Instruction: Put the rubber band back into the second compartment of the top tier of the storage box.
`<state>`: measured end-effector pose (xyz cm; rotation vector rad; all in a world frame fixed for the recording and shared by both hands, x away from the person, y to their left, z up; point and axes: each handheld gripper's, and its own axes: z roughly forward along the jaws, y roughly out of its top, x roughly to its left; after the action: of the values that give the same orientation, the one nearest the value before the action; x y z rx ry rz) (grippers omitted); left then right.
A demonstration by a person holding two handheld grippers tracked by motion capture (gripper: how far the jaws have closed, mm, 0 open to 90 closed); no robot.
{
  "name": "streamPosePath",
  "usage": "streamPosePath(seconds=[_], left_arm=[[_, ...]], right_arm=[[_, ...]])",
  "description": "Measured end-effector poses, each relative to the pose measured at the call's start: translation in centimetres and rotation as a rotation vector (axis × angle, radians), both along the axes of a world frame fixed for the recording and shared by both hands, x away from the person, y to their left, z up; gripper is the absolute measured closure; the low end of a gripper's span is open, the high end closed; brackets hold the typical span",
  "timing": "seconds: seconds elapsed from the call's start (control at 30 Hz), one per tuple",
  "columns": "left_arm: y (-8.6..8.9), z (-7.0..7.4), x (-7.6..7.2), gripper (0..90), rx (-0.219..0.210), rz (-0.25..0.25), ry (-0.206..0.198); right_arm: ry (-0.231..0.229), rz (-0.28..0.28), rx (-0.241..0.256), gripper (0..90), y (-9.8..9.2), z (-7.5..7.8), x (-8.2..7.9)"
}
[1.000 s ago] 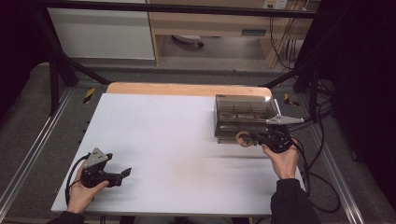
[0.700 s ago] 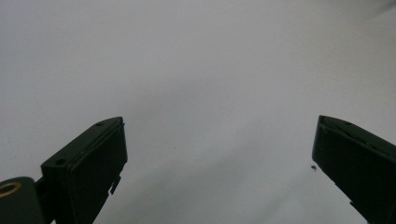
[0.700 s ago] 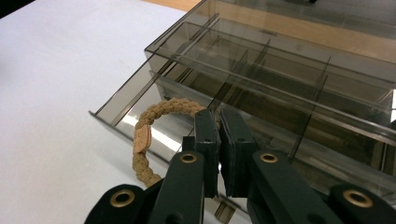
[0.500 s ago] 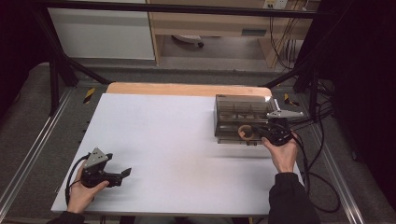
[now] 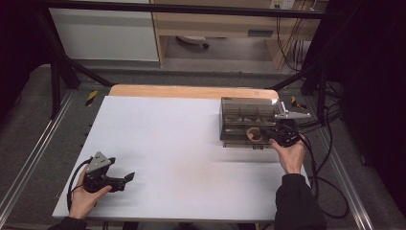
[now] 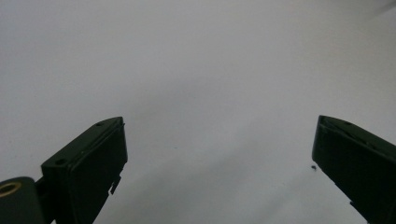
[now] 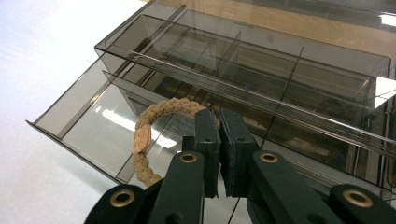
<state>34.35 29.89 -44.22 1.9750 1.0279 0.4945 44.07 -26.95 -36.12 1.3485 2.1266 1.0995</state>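
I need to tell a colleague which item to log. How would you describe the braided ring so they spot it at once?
On the white table, look to the smoked clear drawer organizer at the far right. Over its pulled-out drawer, the right gripper pinches a tan braided cord ring, the only soft, light-coloured thing there.

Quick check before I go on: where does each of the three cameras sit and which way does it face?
High view: above the person's side, facing forward and down on the table; both hands and grippers show.
Left gripper view: rides the left gripper, facing bare tabletop; open jaws show.
Right gripper view: rides the right gripper, facing the clear box; shut jaws hold a braided ring.
Shared: box and ring appear in high and right gripper views.
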Motion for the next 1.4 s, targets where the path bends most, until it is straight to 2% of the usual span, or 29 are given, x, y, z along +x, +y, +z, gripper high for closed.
streamPosePath(seconds=[0.9, 1.0, 1.07, 1.4], left_arm=[[-0.1, 0.0, 0.0, 2.7, 0.0, 0.001, 0.0], [-0.1, 0.0, 0.0, 2.7, 0.0, 0.0, 0.0], [0.0, 0.0, 0.0, 2.7, 0.001, 0.0, 0.0], [-0.1, 0.0, 0.0, 2.7, 0.0, 0.0, 0.0]], right_arm=[[0.046, 0.007, -0.031, 86.4, 0.1, -2.1, 0.1], [0.04, 0.006, -0.034, 85.1, 0.1, -2.3, 0.1], [0.032, 0.005, -0.037, 81.1, 0.1, -2.3, 0.1], [-0.034, 0.012, 0.013, 67.8, -0.2, -1.3, -0.6]])
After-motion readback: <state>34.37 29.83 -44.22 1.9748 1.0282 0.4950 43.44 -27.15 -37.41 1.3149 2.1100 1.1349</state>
